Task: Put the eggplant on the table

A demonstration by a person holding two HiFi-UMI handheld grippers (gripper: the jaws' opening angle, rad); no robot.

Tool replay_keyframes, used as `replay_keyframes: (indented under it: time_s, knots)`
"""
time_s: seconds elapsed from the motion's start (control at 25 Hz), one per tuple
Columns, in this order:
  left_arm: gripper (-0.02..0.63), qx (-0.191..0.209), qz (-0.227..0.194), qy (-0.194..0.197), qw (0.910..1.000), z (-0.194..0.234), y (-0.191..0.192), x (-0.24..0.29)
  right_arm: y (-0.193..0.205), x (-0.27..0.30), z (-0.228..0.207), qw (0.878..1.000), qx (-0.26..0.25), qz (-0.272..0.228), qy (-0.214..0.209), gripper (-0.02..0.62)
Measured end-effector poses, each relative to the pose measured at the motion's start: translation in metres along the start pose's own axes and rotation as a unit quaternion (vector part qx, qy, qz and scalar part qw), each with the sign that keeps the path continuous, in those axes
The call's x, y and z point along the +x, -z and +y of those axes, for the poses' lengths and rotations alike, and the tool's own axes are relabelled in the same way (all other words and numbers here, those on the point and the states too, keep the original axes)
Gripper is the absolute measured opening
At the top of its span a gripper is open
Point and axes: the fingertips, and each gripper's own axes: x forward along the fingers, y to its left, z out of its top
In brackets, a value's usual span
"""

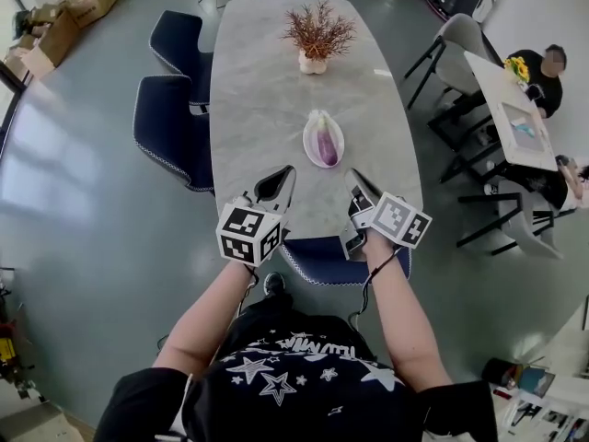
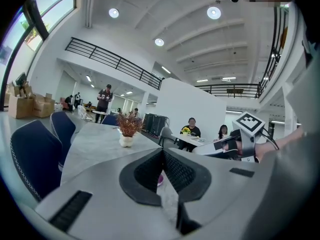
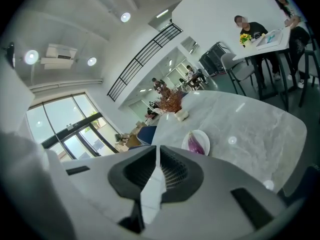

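A purple eggplant (image 1: 326,144) lies on a small white plate (image 1: 311,134) in the middle of the grey marble table (image 1: 258,109). In the right gripper view the eggplant (image 3: 196,144) and its plate (image 3: 205,136) show just beyond the jaws. My left gripper (image 1: 286,172) hovers over the table's near edge, below and left of the plate, with its jaws shut on nothing (image 2: 162,152). My right gripper (image 1: 353,176) is level with it, below and right of the plate, its jaws likewise shut and empty (image 3: 157,149). Neither gripper touches the plate.
A vase of dried red-brown twigs (image 1: 317,35) stands further up the table. Dark blue chairs (image 1: 170,118) line the left side, and another (image 1: 322,258) is tucked under the near edge. People sit at a white table (image 1: 506,99) to the right. Cardboard boxes (image 1: 69,12) lie at the far left.
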Motion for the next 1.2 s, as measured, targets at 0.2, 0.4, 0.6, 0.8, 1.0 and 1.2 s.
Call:
replay_keyframes:
  time_s: [0.2,0.4,0.6,0.8,1.0,1.2]
  knots:
    - [0.008,-0.004,-0.008,-0.028,0.9996,-0.023,0.002,-0.026,0.015,-0.034,0.009,1.0,-0.007,0.016,-0.022,0.028]
    - [0.008,0.0,-0.012,-0.042,0.999,-0.066,0.016,-0.043,0.024,-0.076,-0.004,0.999,-0.007,0.024,-0.036,0.028]
    - [0.008,0.0,-0.024,-0.057,0.9981,-0.11,0.028,-0.071,0.04,-0.126,-0.001,0.998,-0.02,0.024,-0.053,0.028]
    - [0.008,-0.003,-0.017,-0.068,0.9975,-0.163,0.052,-0.101,0.068,-0.185,-0.009,0.996,0.023,0.036,-0.075,0.028]
    - [0.008,-0.002,-0.028,-0.081,0.9963,-0.208,0.063,-0.132,0.082,-0.239,-0.007,0.995,0.028,0.03,-0.095,0.028]
    - [0.008,0.0,-0.042,-0.091,0.995,-0.255,0.071,-0.151,0.083,-0.293,-0.011,0.993,0.009,0.026,-0.112,0.028]
